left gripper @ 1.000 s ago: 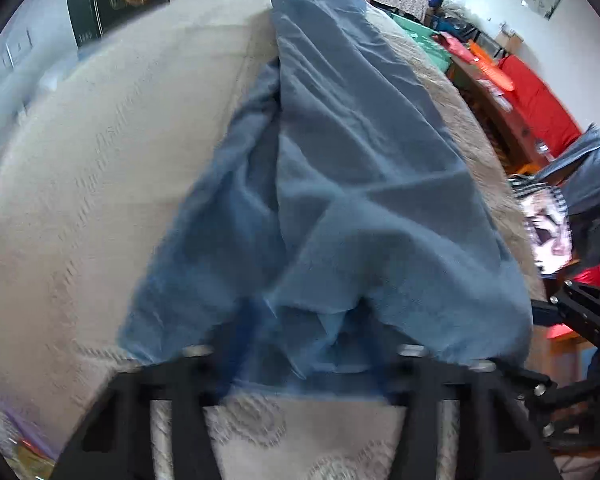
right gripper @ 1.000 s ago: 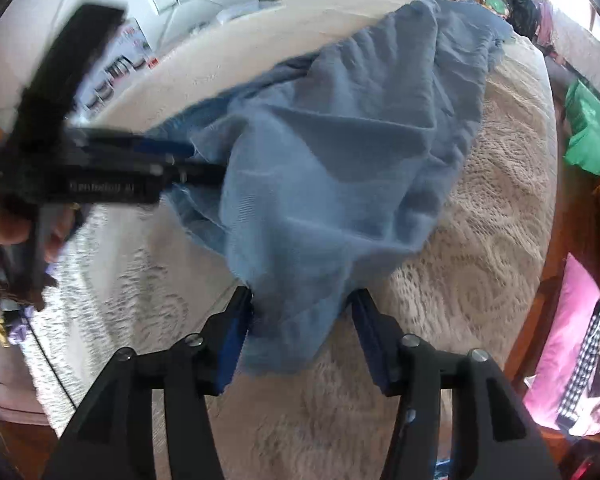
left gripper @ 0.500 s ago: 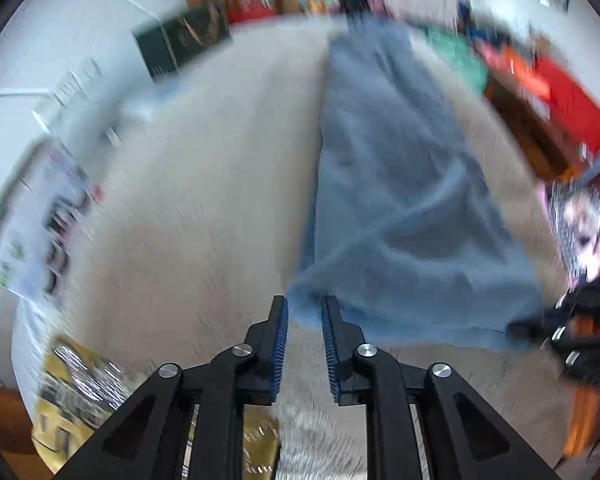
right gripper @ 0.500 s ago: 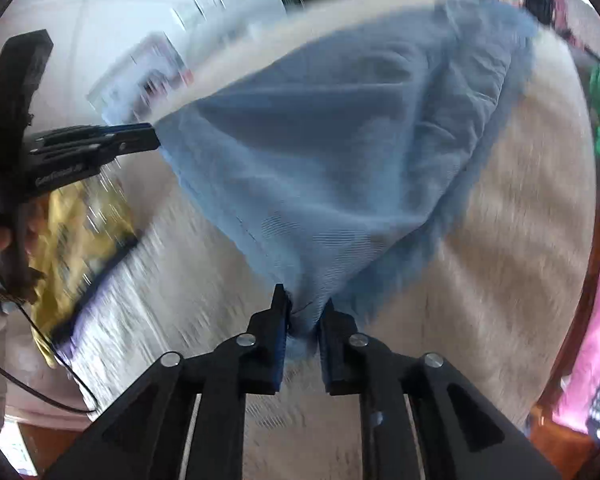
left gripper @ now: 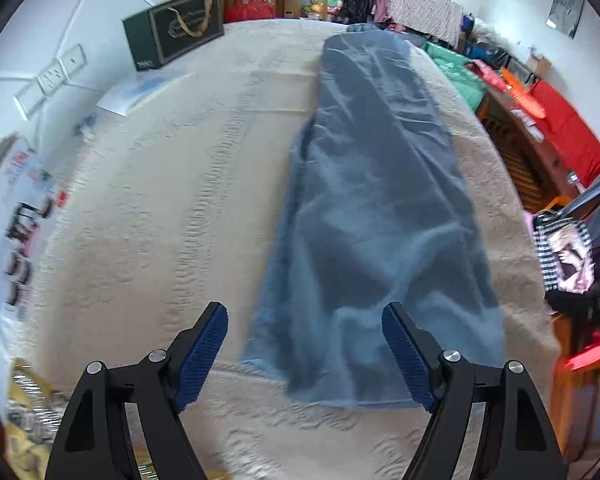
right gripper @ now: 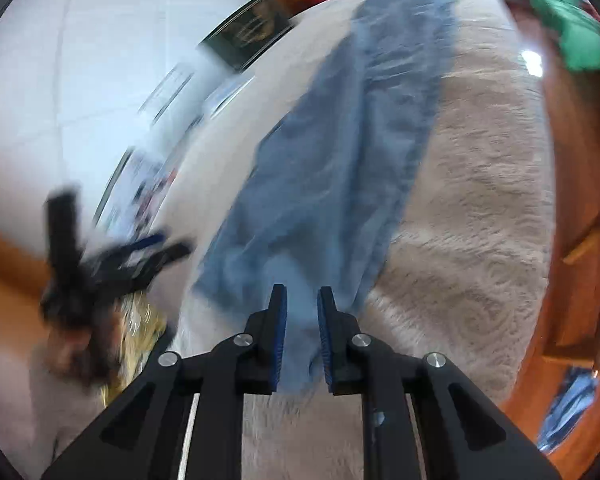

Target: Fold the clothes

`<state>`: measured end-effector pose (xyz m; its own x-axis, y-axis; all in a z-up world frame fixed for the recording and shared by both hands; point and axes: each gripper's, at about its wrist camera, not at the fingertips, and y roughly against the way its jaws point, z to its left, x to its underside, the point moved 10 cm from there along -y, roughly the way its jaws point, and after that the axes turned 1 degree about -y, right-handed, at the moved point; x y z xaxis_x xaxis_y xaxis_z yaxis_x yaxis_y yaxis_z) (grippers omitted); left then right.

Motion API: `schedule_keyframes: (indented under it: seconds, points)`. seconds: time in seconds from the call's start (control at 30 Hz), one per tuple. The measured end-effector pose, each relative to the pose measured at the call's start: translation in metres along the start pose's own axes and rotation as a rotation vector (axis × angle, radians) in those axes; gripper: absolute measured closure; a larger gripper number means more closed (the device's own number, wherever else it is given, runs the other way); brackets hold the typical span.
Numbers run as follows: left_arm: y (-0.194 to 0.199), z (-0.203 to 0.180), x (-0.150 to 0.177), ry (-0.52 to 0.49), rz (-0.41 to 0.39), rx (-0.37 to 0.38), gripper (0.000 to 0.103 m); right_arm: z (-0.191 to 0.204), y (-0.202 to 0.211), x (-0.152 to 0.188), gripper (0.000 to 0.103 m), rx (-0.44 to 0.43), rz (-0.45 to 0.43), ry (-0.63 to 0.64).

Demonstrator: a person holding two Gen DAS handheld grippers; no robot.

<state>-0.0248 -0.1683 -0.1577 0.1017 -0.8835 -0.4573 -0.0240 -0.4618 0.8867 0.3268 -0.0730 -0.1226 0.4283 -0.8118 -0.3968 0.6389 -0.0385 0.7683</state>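
Note:
A blue garment (left gripper: 376, 200) lies stretched out long on the cream bedspread (left gripper: 172, 208), its near hem close to me. My left gripper (left gripper: 306, 344) is open wide and empty, just above that near hem. In the right wrist view the garment (right gripper: 340, 160) runs away from my right gripper (right gripper: 302, 312), whose jaws stand a little apart with the cloth's near corner between them. The left gripper (right gripper: 156, 252) shows blurred at the left of that view.
A dark green gift box (left gripper: 172, 28) and a clear plastic sleeve (left gripper: 144, 88) lie at the far left of the bed. Papers and packets (left gripper: 20, 216) lie along the left edge. Wooden furniture with red cushions (left gripper: 560, 136) stands to the right.
Both grippers shut on the hem and pulled it toward me, stretching the garment flat. The left gripper has now opened and let go. The right jaws have parted slightly.

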Motion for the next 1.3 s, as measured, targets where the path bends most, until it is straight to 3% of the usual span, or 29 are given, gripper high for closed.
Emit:
schedule_keyframes:
  seconds: [0.13,0.23,0.43,0.53,0.57,0.7,0.77,0.83,0.87,0.9,0.97,1.13,1.3]
  points:
    - [-0.033,-0.011,0.008,-0.019,0.062,0.007,0.023,-0.024,-0.018,-0.008,0.087,0.159,-0.001,0.026]
    - [-0.057,-0.01,0.017,-0.013,0.112,0.007,0.023,-0.046,-0.038,-0.031,0.087,0.209,-0.004,-0.014]
    - [-0.069,-0.011,0.021,-0.05,0.117,-0.026,0.023,-0.056,-0.079,-0.046,0.084,0.305,0.045,-0.005]
    - [-0.071,-0.013,0.021,-0.074,0.111,-0.032,0.022,-0.056,-0.078,-0.04,0.085,0.335,0.05,0.029]
    - [-0.071,-0.013,0.021,-0.078,0.108,-0.031,0.022,-0.055,-0.077,-0.038,0.098,0.345,0.052,0.041]
    - [-0.063,-0.004,0.019,-0.063,0.108,-0.026,0.022,-0.082,-0.052,-0.028,0.098,0.387,0.023,-0.033]
    - [-0.052,0.005,0.016,-0.026,0.087,-0.021,0.018,-0.083,-0.035,-0.024,0.098,0.362,0.002,-0.061]
    - [-0.037,0.013,0.01,0.032,0.048,0.037,0.004,-0.067,-0.024,-0.015,0.089,0.318,-0.017,-0.034]
    - [-0.031,0.016,0.007,0.055,0.031,0.065,0.0,-0.058,-0.02,-0.009,0.068,0.294,-0.021,-0.015]
    - [-0.028,0.015,0.006,0.048,0.026,0.082,0.0,-0.047,-0.019,-0.001,0.04,0.271,-0.018,0.002]
    - [-0.03,0.014,0.009,0.005,0.032,0.064,0.0,-0.028,-0.022,0.015,0.025,0.233,0.0,0.016]
    - [-0.051,0.007,0.027,-0.054,0.085,0.038,0.0,0.007,-0.043,0.053,0.025,0.159,0.046,0.028]
    - [-0.068,0.006,0.033,-0.063,0.103,0.006,0.0,0.017,-0.063,0.063,0.024,0.231,0.054,0.082]
